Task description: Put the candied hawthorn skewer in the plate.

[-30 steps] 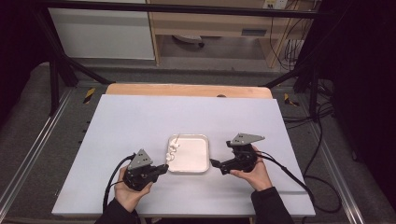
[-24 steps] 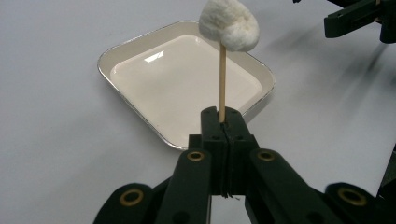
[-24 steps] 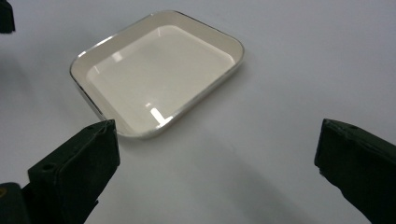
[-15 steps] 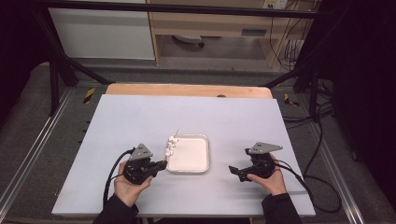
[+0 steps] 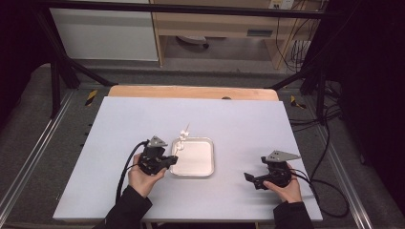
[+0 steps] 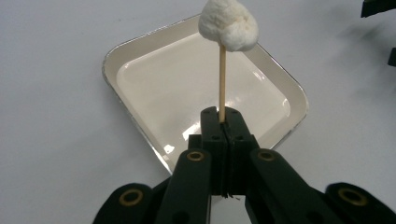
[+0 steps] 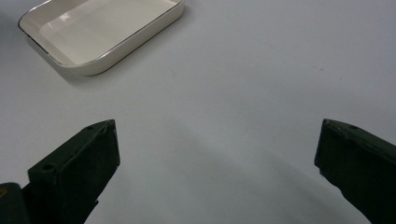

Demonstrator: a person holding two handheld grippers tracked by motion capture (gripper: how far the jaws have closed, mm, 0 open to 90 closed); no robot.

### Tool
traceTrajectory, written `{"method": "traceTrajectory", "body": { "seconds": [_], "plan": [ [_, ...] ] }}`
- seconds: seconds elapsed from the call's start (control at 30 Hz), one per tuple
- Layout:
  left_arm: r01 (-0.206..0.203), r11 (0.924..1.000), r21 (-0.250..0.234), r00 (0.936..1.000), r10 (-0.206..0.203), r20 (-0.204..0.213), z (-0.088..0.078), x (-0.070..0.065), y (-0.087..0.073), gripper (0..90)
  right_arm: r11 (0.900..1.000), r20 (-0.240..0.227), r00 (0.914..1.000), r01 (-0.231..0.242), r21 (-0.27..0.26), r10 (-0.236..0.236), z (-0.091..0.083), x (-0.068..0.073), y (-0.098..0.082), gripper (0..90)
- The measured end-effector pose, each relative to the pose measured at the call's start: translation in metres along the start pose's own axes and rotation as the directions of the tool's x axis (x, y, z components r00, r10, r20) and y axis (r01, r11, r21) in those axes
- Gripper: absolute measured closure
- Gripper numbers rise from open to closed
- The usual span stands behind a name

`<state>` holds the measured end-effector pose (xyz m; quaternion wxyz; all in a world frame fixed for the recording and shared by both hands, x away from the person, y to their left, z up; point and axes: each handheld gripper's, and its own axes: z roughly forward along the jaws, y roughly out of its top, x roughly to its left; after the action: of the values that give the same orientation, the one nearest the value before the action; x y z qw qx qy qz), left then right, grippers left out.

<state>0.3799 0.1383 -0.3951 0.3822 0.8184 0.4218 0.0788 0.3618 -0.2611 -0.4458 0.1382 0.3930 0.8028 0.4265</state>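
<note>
Black fingers [image 6: 211, 140] of the left gripper [image 6: 223, 122] are pressed together on the lower end of a thin wooden skewer [image 6: 222, 84], clamped low so the stick stands clear above them. At its far tip sits a white marshmallow [image 6: 229, 24], held up in the air over the cream tray [image 6: 140, 60], probably so that anything falling off lands in the dish and not on the counter [image 5: 239, 119]. In the high view this gripper [image 5: 167, 161] sits at the tray's [image 5: 193, 172] left edge, with the skewer [image 5: 184, 131] slanting up and away past the near-left corner.

Over on the other side, the right gripper [image 7: 217, 154] has its fingers [image 7: 93, 154] spread wide with nothing between them, only bare counter [image 7: 261, 79] beneath. It [image 5: 252, 179] rests low near the front right of the counter, well apart from the tray [image 7: 140, 37], which lies off to its upper left. My guess is that it is parked out of the way, ready to help when needed.

Nothing lies inside the tray itself; its glazed floor shows only reflections.
</note>
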Motion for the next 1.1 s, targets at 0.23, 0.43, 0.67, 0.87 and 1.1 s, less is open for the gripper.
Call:
{"method": "traceTrajectory", "body": {
  "seconds": [0.23, 0.43, 0.67, 0.87, 1.1],
  "plan": [
    [0.002, 0.9954, 0.096, 0.9993, 0.002, -0.037, 0.027, -0.009, 0.009, 88.8, 1.000, -0.007, 0.9999, -0.014, -0.004, 0.014, -0.003, -0.004, -0.006, 0.7],
    [0.007, 0.9830, 0.183, 0.9966, 0.009, -0.082, 0.045, -0.014, 0.008, 88.8, 1.000, -0.005, 0.9999, -0.013, -0.005, 0.013, -0.004, -0.004, -0.006, 0.7],
    [-0.014, 0.9693, 0.245, 0.9938, 0.040, -0.103, 0.047, -0.017, 0.006, 88.8, 1.000, -0.004, 0.9999, -0.009, 0.000, 0.009, -0.003, -0.004, -0.006, 0.7],
    [-0.021, 0.9572, 0.289, 0.9926, 0.055, -0.109, 0.050, -0.017, 0.003, 88.7, 1.000, -0.001, 1.0000, -0.008, 0.004, 0.008, -0.002, -0.003, -0.007, 0.7],
    [-0.034, 0.9486, 0.315, 0.9899, 0.075, -0.121, 0.052, -0.018, 0.007, 88.4, 1.000, -0.001, 1.0000, -0.003, 0.005, 0.003, -0.002, -0.004, -0.007, 0.7]
  ]
}}
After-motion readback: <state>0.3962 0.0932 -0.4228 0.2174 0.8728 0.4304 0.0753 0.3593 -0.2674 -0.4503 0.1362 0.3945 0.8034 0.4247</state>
